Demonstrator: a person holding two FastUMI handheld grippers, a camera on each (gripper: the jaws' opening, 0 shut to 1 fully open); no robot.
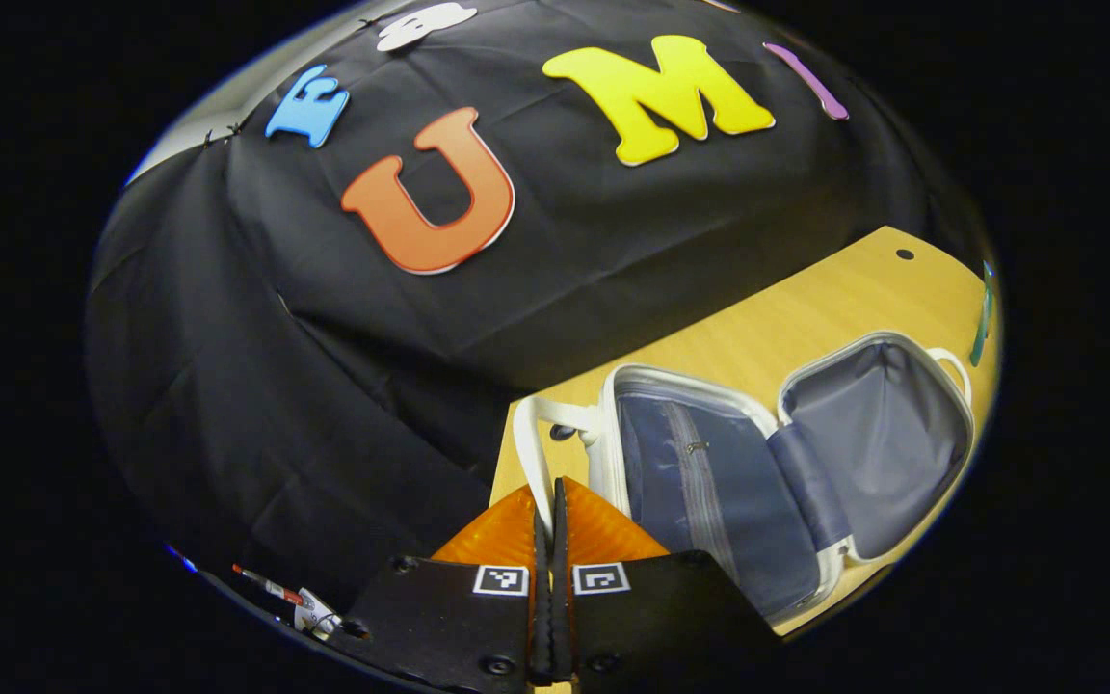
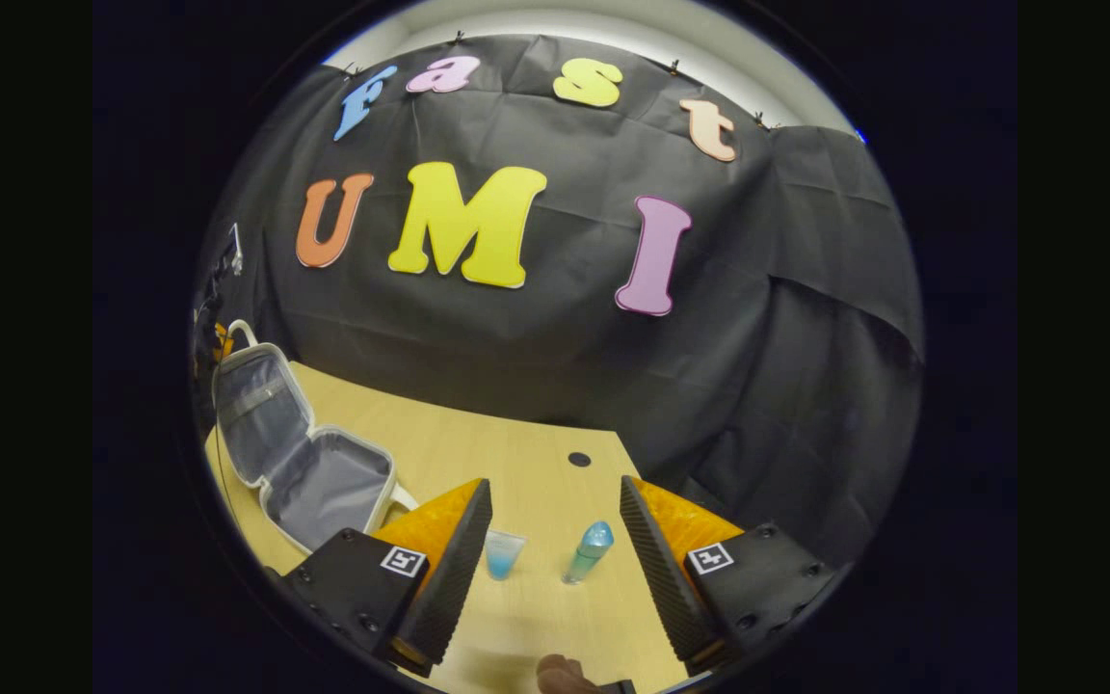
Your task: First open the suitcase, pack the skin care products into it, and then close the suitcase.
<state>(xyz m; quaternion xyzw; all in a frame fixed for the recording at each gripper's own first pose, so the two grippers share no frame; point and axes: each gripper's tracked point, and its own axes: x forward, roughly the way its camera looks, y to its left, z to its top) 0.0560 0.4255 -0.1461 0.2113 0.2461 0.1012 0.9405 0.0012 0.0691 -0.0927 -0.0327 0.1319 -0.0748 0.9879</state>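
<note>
Suitcase [image 2: 309,453] open; bottle [image 2: 589,552], jar [image 2: 503,553] beside.

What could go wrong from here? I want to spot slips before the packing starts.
1. The teal bottle stands upright between the right gripper's open fingers; a finger brushing it might tip it.
2. The small clear cup sits close beside one finger and could be knocked.
3. The suitcase lies open well to the side, so each item needs a carry across the table.

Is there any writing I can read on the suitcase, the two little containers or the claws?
On the suitcase: none visible.
On the bottle and the small jar: too small to read.
On the left claw and the right claw: square markers, patterns only, no words.
</note>
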